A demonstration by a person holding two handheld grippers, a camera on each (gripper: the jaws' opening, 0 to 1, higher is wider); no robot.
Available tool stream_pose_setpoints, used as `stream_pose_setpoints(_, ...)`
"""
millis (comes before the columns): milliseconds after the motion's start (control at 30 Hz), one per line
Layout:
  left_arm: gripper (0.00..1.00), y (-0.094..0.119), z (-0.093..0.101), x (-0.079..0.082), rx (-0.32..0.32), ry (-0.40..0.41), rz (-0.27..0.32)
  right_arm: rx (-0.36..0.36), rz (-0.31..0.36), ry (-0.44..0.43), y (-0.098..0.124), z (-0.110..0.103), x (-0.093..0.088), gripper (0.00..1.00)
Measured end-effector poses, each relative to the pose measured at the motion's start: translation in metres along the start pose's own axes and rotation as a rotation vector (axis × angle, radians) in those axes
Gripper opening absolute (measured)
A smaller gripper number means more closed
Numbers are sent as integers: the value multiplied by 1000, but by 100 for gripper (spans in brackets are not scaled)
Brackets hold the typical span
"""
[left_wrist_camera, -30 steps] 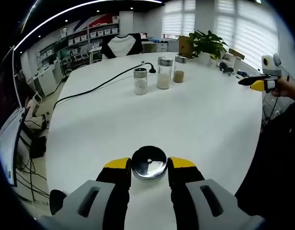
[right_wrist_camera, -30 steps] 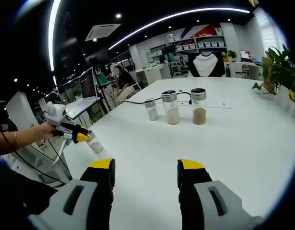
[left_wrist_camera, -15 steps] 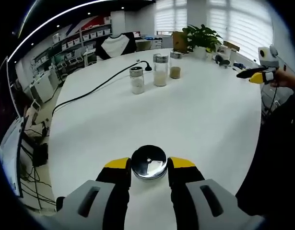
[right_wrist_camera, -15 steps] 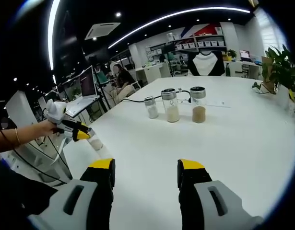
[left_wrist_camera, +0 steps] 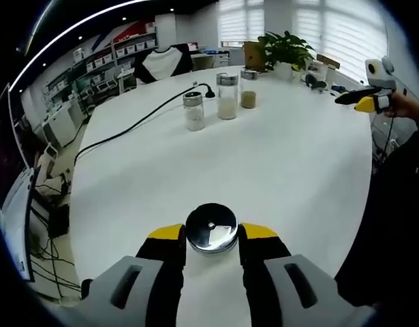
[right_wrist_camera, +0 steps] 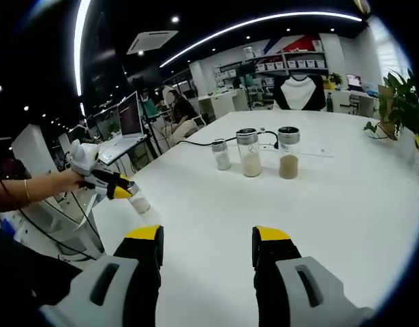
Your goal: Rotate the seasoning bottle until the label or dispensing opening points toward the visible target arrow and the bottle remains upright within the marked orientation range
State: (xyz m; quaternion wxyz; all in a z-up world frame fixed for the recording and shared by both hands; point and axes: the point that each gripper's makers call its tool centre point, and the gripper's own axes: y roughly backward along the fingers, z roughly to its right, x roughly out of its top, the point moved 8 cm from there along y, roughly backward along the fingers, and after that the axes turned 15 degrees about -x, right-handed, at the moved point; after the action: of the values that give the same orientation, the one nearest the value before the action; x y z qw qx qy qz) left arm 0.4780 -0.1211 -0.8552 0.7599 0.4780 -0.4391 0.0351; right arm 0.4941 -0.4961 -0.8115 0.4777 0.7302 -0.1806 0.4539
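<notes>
Stretching across both views, white table [left_wrist_camera: 277,163], office shelves and blinds beyond. Standing at the near table edge, bottle [left_wrist_camera: 211,229], steel cap facing up into the left gripper view, glass body showing pale contents in the right gripper view [right_wrist_camera: 138,204]. Sitting squarely between the yellow tips of the left gripper [left_wrist_camera: 212,231], both pads appearing to press the cap's sides, so seemingly clamping it, though actual contact being hard to confirm from above. Running nearly straight up toward the camera, the bottle's long axis, so staying upright as far as can be judged. Lying directly ahead of the left tool, no reach needed; any turning likely coming from a wrist roll about that vertical axis. Hovering well apart over bare table, right gripper [right_wrist_camera: 206,240], jaws spread wide, holding nothing; appearing also at the far right of the left gripper view [left_wrist_camera: 362,102], held in a hand. Left tool therefore being the nearer one by far.

Standing well ahead of both tools, three more jars [left_wrist_camera: 225,99] in a row, with a black cable [left_wrist_camera: 137,122] trailing past them. Sitting beyond those, potted plant [left_wrist_camera: 285,49].

Showing no readable label, brand or writing on the bottle; no target arrow being discernible on the table either.
</notes>
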Motion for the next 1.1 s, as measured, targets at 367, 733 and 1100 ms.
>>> stream_pose_setpoints(367, 34, 10, 1, 6, 18, 40, 76, -3, -2, 1, -2, 0, 1, 51)
stream_pose_setpoints(733, 45, 29, 7, 9, 84, 125, 194, 11, 4, 15, -6, -5, 6, 51)
stream_pose_setpoints(1100, 77, 35, 20, 11, 143, 159, 256, 28, -10, 27, -10, -9, 5, 61)
